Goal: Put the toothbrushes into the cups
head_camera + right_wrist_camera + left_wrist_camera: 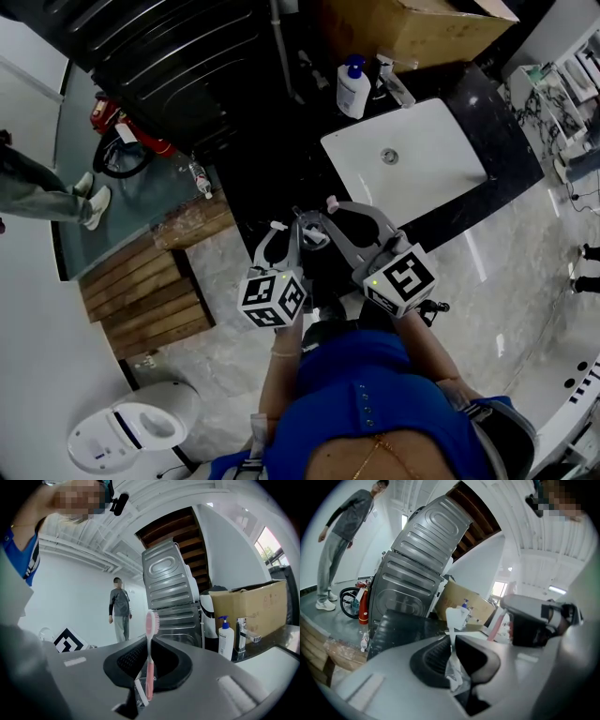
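We see the left gripper with its fingers clenched on a white toothbrush. It stands upright between them, with crinkled clear wrap low on its handle. The right gripper has its fingers clamped on a pink toothbrush, also upright, with the brush head on top. We hold both grippers just beside each other, in front of a black bench.

The floor is pale marble, with a toilet and wooden steps to our left. Further off, a person stands near a ribbed metal appliance.

A white sink is set in the bench, its drain showing. Behind it are a faucet, a pump bottle and a cardboard box; we cannot tell what the box holds.
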A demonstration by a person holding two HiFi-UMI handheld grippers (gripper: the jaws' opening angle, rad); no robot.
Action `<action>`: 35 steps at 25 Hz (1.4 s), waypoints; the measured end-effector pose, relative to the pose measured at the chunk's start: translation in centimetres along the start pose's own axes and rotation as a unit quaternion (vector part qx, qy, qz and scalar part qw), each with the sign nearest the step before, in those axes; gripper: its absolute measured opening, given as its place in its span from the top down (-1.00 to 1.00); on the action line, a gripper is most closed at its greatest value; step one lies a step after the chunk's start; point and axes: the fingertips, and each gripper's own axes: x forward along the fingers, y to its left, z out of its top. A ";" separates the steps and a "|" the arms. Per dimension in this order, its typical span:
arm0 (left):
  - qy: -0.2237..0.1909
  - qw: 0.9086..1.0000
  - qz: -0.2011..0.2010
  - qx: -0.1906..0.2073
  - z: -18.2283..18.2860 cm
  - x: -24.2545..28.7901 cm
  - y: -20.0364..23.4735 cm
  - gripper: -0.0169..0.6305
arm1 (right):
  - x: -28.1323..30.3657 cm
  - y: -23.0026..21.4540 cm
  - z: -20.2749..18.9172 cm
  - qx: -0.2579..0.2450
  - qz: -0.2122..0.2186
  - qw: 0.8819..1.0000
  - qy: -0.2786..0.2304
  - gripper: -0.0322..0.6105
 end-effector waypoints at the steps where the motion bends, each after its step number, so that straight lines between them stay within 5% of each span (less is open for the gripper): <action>1: 0.000 1.000 -0.001 0.000 0.0 0.0 0.0 0.85 | 0.1 0.0 0.0 0.000 0.000 1.000 -0.001 0.81; 18: -0.010 1.000 -0.016 -0.002 0.8 -1.7 0.6 0.40 | 2.3 -0.6 -2.5 0.017 -0.009 1.000 0.016 0.81; 26: -0.013 1.000 0.002 -0.009 0.7 -3.2 2.2 0.39 | 4.3 -0.4 -5.5 0.045 -0.005 0.998 0.050 0.81; 35: -0.020 1.000 -0.003 -0.012 0.8 -3.5 2.2 0.39 | 4.9 -0.6 -6.9 -0.007 -0.031 0.996 0.082 0.81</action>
